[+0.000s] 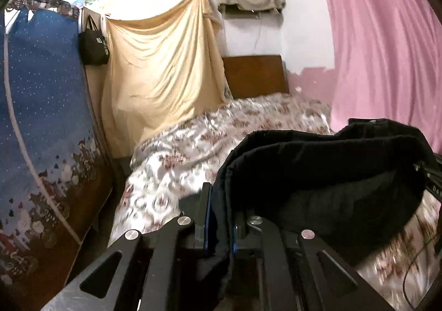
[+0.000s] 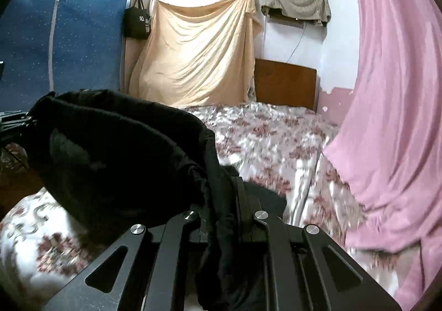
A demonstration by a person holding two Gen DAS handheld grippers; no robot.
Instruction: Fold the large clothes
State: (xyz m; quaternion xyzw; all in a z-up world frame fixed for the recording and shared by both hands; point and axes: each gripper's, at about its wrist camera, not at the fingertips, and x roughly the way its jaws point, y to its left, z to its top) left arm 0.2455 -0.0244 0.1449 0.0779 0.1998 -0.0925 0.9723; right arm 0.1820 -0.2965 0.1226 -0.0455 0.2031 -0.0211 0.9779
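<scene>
Both wrist views sit low, facing along the bed (image 1: 221, 128) toward the headboard (image 2: 284, 84).

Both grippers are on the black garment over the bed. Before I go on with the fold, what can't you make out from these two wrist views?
- Black garment: its kind and full shape; the lower part drops out of both views.
- Left gripper and right gripper: pads buried in black cloth.
- Floral bedspread: pattern smeared by motion blur in both views.
- The bed under the garment: hidden by the cloth.
</scene>
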